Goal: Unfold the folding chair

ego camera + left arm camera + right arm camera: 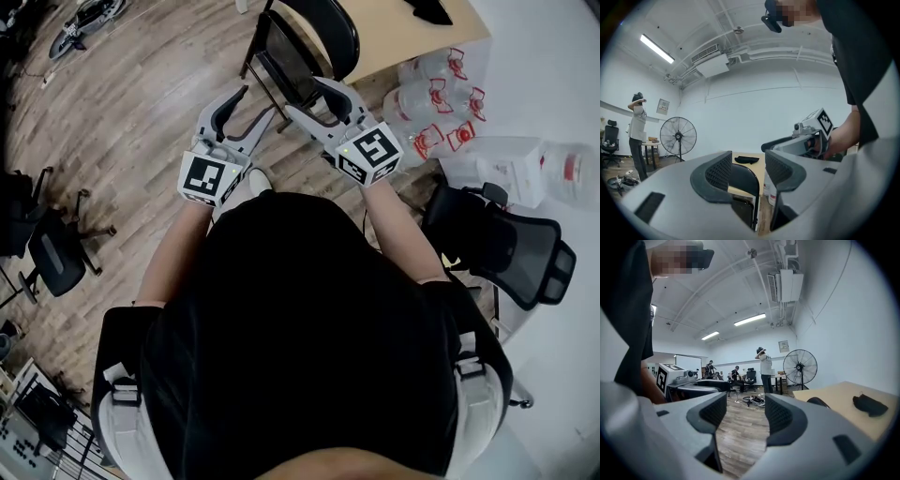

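My left tongs (747,174) & right tongs (745,417): narrowly apart, both empty. Folding chair (302,45) looks stiff steel, heavyish, slick paint. I'd grab backrest (330,19) top & seat (291,62) edge.

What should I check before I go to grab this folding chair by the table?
1. Folding chair ahead, folded: ok.
2. Left gripper jaws apart, empty: ok.
3. Right gripper jaws apart, empty: ok.
4. Grip on the chair: not ok, neither gripper touches it.
5. Room to unfold, with water bottles beside it: cannot tell.
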Motion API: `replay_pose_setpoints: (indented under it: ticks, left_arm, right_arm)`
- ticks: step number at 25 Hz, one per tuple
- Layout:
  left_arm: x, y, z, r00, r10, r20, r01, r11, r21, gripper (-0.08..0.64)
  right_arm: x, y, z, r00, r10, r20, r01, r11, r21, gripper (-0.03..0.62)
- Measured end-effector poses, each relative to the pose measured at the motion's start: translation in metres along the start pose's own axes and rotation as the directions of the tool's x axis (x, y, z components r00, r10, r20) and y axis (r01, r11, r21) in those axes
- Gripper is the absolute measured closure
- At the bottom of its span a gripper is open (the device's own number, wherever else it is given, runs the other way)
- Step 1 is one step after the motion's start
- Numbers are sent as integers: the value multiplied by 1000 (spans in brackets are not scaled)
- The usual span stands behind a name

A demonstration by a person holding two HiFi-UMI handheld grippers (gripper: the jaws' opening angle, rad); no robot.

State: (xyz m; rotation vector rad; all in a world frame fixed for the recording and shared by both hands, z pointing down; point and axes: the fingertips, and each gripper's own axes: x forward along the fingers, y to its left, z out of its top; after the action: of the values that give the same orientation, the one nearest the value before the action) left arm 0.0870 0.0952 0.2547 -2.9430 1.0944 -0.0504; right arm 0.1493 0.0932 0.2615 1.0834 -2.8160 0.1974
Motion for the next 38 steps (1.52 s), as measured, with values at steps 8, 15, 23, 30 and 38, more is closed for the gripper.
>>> replay_pose_setpoints:
  ticks: [8, 15, 23, 30, 38]
  left_arm:
    - [20, 59, -18, 999, -17, -28, 16, 999, -42, 345]
    - [55, 89, -25, 999, -8, -43, 5, 999, -54, 345]
    - [114, 115, -18, 999, 39, -38, -40, 999, -32, 345]
    - [171, 130, -17, 998, 56, -35, -57, 998, -27, 345]
    - [232, 144, -19, 997, 66, -32, -67, 997, -37, 345]
  right_arm:
    - [48, -28, 2, 1000, -26, -11, 26, 999, 30, 337]
    - [71, -77, 2, 999, -45, -23, 46, 998, 33, 337]
    - [90, -148, 11, 999, -24, -41, 25, 1000, 16, 337]
    - [99, -209, 12, 998, -28, -60, 29, 999, 29, 337]
    - [111, -280, -9, 985, -68, -158, 78, 995, 60, 337]
